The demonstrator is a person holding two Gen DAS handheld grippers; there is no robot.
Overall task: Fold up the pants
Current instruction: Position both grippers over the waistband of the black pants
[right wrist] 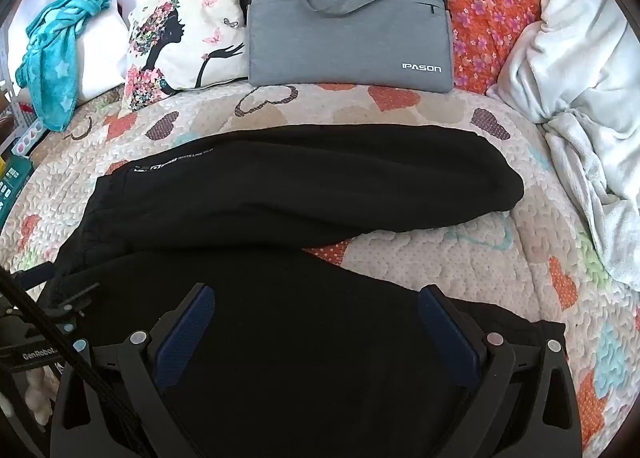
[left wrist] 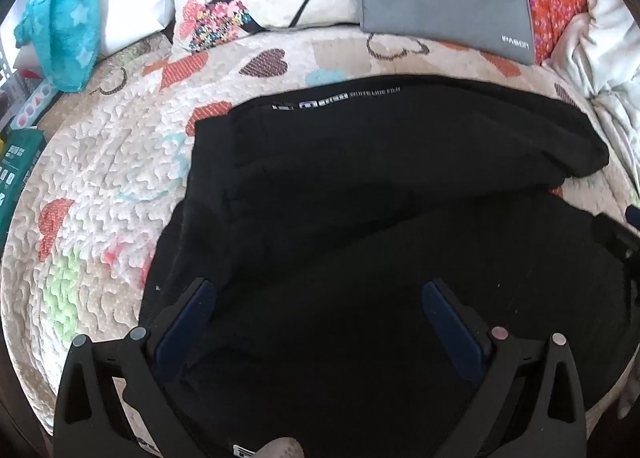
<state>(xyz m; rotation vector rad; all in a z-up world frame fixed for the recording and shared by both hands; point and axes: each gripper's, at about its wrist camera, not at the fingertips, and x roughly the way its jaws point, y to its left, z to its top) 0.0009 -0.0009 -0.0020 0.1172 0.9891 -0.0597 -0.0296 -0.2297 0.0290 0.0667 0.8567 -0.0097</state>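
Both claws stand wide apart with nothing between their pads. I see my left claw [left wrist: 316, 310] tilted steeply down over the black pants [left wrist: 380, 186], near the waistband end, and my right claw [right wrist: 316, 314] angled down over the nearer leg. The pants lie spread across the heart-print quilt [right wrist: 460, 258] on the bed, legs splayed. Only the right view shows the grey laptop bag [right wrist: 348, 30] whole, and the left claw's frame at its left edge.
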